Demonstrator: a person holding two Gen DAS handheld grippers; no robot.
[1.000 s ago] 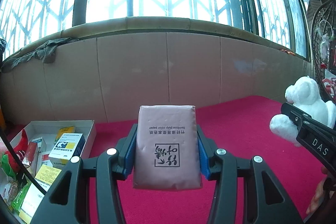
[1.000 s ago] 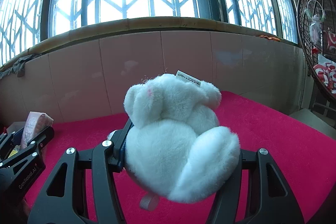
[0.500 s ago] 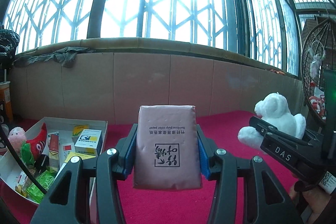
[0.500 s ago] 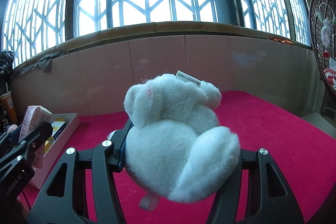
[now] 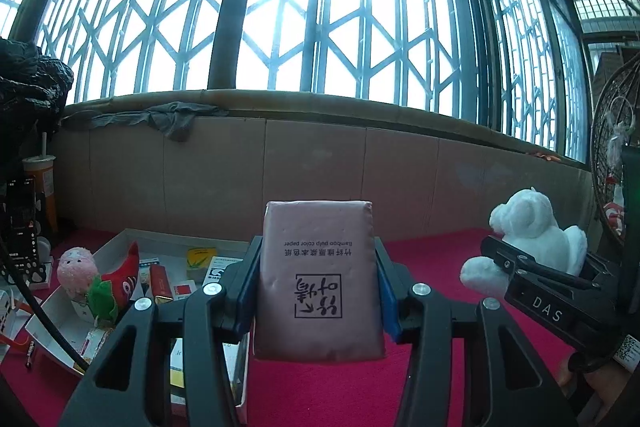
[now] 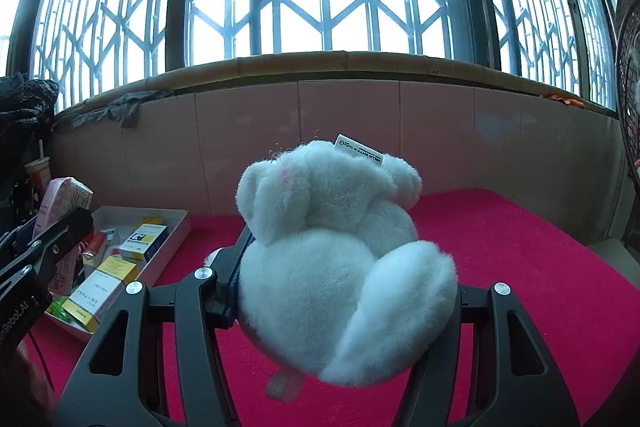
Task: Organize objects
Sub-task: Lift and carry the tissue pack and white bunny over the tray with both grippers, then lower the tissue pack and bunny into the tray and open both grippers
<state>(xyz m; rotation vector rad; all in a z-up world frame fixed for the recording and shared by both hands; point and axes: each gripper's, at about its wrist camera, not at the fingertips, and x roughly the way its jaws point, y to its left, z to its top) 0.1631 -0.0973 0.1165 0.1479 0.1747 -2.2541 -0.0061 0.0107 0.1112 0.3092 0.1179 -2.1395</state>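
A pink tissue pack point(image 5: 318, 281), seen upside down, carried the printed words "Bamboo pulp color paper" above Chinese characters and a boxed logo. The right claw point(image 5: 536, 303) bore white letters "DAS". The left claw point(image 6: 24, 291) read "enRobot.AI". The white plush toy's point(image 6: 340, 259) tag was too small to read.

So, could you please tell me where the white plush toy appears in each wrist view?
Left wrist: white plush toy at far right, held in the right tool.
Right wrist: centre, filling the foreground.
Shared landmark: the white cardboard box on the red cloth.
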